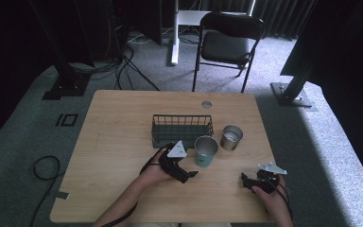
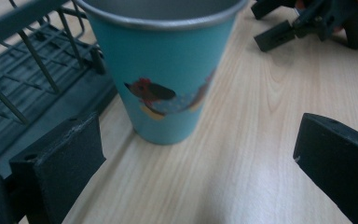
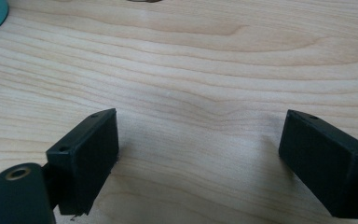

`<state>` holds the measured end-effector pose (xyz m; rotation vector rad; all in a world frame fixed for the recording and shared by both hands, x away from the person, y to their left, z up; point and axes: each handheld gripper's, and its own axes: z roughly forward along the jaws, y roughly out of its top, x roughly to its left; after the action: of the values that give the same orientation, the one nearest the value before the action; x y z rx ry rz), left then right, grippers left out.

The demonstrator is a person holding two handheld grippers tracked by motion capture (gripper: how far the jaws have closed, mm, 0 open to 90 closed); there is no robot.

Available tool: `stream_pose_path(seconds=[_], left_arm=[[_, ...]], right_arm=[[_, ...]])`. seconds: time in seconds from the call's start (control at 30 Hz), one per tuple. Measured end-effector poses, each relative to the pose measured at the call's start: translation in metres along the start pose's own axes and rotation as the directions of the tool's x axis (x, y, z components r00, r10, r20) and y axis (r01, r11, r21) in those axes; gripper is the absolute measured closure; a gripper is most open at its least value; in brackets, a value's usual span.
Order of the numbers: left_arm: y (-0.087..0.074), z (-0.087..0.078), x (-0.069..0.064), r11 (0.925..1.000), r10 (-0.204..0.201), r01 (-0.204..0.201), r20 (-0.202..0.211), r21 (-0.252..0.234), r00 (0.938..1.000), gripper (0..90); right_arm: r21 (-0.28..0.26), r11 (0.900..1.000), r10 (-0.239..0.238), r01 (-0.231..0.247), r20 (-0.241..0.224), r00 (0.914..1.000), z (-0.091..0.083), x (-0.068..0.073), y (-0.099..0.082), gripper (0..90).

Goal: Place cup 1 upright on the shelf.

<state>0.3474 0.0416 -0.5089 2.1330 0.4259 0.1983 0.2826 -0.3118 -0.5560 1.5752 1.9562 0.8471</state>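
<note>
Teal cup [image 1: 205, 152] upright, mouth up

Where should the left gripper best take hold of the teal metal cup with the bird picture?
Probably across the teal metal cup's tapered lower wall, from the person's side: it stands upright, the dark wire basket stands close behind it, and the left gripper already faces it, open.

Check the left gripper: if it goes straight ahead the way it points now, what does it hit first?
Most likely the teal cup: it stands upright dead ahead of the open left gripper, not yet between the fingers. The wire basket sits off to one side, probably clear of that line.
</note>
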Motion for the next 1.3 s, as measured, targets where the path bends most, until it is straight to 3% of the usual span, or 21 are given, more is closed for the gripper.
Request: stream_pose_path(seconds=[0.3,0.63,0.73,0.8,1.03,1.27,1.3], left_arm=[[0.01,0.01,0.006,0.9985,-0.016,0.014,-0.043,-0.052,0.9989,1.9],[0.018,0.019,0.008,0.9947,-0.034,0.029,-0.05,-0.099,0.9982,1.8],[0.021,0.022,0.008,0.9955,-0.035,0.031,-0.049,-0.09,0.9982,1.8],[0.022,0.025,0.007,0.9965,-0.034,0.028,-0.074,-0.078,0.9967,1.7],[0.026,0.033,0.006,0.9969,-0.028,0.023,-0.075,-0.075,0.9967,1.7],[0.031,0.038,0.007,0.9941,-0.031,0.019,-0.106,-0.107,0.9939,1.7],[0.031,0.038,0.008,0.9938,-0.033,0.022,-0.095,-0.109,0.9949,1.7]], right_arm=[[-0.001,1.0,0.0,0.0,0.0,1.0,0.0,0.0,0.0,11.5],[-0.001,1.0,0.0,0.0,0.0,1.0,0.0,0.0,0.0,11.5],[-0.001,1.0,0.001,-0.001,0.0,1.0,0.0,0.0,0.0,11.5],[-0.001,1.0,0.001,-0.001,0.0,1.0,0.0,0.0,0.0,11.5],[-0.001,1.0,0.001,-0.001,0.0,1.0,0.0,0.0,0.0,11.5],[-0.001,1.0,0.001,-0.001,0.0,1.0,0.0,0.0,0.0,11.5],[-0.001,1.0,0.001,-0.001,0.0,1.0,0.0,0.0,0.0,11.5]])
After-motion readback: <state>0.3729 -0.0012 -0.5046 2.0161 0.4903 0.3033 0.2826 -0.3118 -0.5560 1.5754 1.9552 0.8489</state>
